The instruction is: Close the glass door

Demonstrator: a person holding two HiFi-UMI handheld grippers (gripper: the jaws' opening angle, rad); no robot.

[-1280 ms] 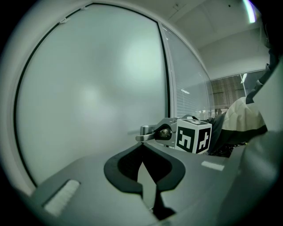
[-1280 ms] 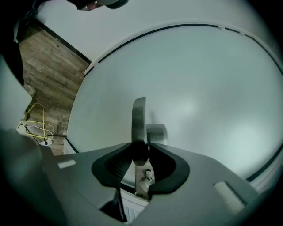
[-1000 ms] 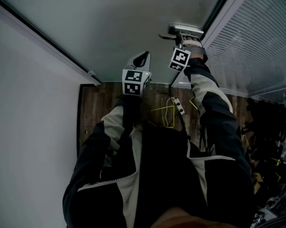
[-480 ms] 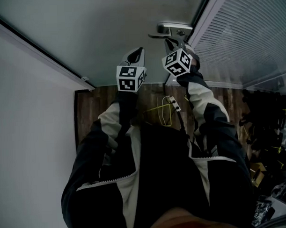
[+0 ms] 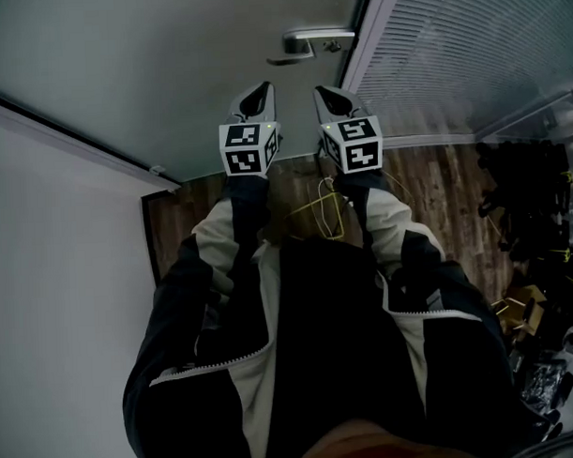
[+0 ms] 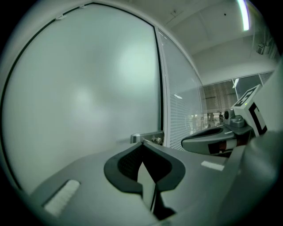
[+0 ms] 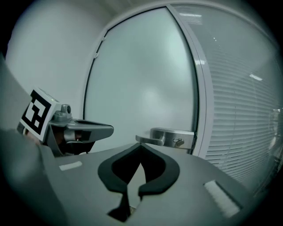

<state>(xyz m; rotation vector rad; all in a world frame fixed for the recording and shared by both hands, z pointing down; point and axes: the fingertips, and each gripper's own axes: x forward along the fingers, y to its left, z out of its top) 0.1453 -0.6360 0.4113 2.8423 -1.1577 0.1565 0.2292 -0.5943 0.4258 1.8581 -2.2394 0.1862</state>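
Head view, looking steeply down. The frosted pale-grey glass door point(image 5: 168, 68) is seen ahead of the person, filling the upper left of the view. Its brushed-metal lever handle point(image 5: 308, 41) is mounted at the door's right edge. That edge is lined up along the white door frame point(image 5: 362, 33); only a thin dark line is seen between them in both gripper views. To the right of the frame, a glass panel with horizontal white blinds point(image 5: 468, 57) is noted.

The left gripper point(image 5: 260, 88) and the right gripper point(image 5: 324, 92) are held side by side, near each other but apart, below the handle and short of the door. Neither is touching the handle or the glass.

Left gripper view: the jaws are brought together at the tips, with nothing between them. The handle is seen just beyond the tips.

Right gripper view: the jaws are likewise pressed together and empty. The handle is seen beyond and slightly right of the tips.

A brown wood-pattern floor point(image 5: 435, 185) is visible below the door, with a loose yellow cable point(image 5: 319, 208) lying on it near the door's lower edge.
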